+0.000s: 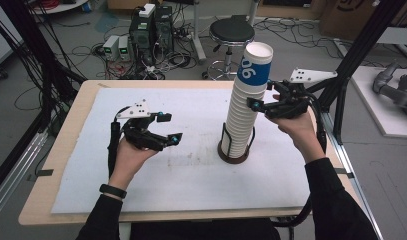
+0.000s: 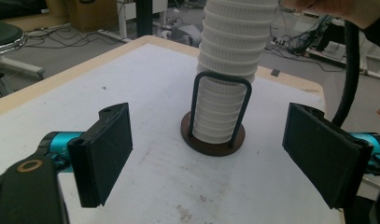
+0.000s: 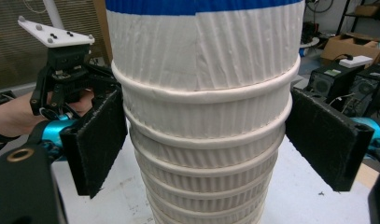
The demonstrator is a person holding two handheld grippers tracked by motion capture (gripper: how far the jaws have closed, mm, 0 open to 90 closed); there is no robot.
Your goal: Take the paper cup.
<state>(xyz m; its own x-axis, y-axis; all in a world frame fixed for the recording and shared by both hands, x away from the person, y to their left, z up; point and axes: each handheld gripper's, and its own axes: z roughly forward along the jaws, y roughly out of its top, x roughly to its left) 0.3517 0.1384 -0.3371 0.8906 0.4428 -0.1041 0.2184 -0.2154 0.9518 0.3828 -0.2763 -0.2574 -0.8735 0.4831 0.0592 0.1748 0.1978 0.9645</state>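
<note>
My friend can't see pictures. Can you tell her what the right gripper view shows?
A tall stack of white ribbed paper cups stands between the right tool's two open black jaws, which have just been opening. The top cup has a blue band.

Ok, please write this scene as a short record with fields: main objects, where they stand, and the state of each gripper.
main object: stack of paper cups, top cup with a blue band
support: round brown holder with a wire loop, upright on the white mat
right gripper: open, jaws on both sides of the stack near its top, no clear grip
left gripper: open, nothing between the jaws, apart from the stack
</note>
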